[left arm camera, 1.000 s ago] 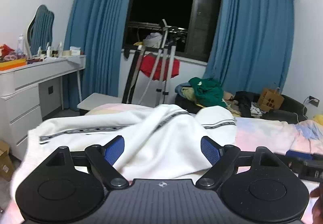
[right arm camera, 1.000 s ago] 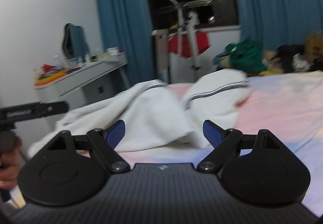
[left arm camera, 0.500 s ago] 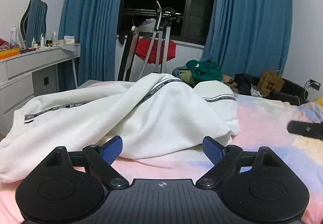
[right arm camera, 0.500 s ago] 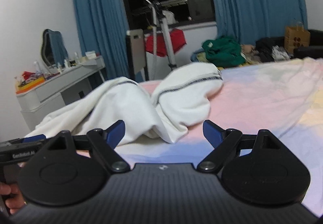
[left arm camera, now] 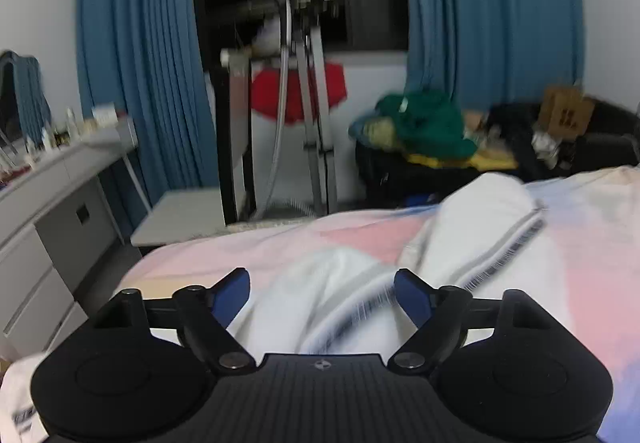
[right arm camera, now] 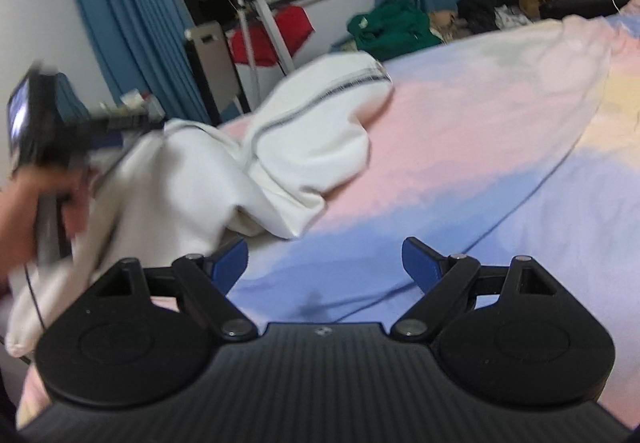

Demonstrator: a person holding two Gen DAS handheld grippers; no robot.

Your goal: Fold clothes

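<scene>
Both my grippers over the bed, nothing held.

My left gripper point(left arm camera: 322, 297) is closing, white sweatshirt point(left arm camera: 472, 239) just ahead between its fingers; my right gripper point(right arm camera: 324, 259) gapes wide, sweatshirt ahead-left.

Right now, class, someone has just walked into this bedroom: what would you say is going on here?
A person holds a two-finger gripper in each hand over a bed to fold clothes. A white garment with a dark stripe lies crumpled and unfolded on the pastel bedcover. The left gripper is over the garment, its jaws closing, with cloth seen between them but not yet pinched. The right gripper is open above bare bedcover beside the garment, holding nothing. No fold has been made yet.
</scene>
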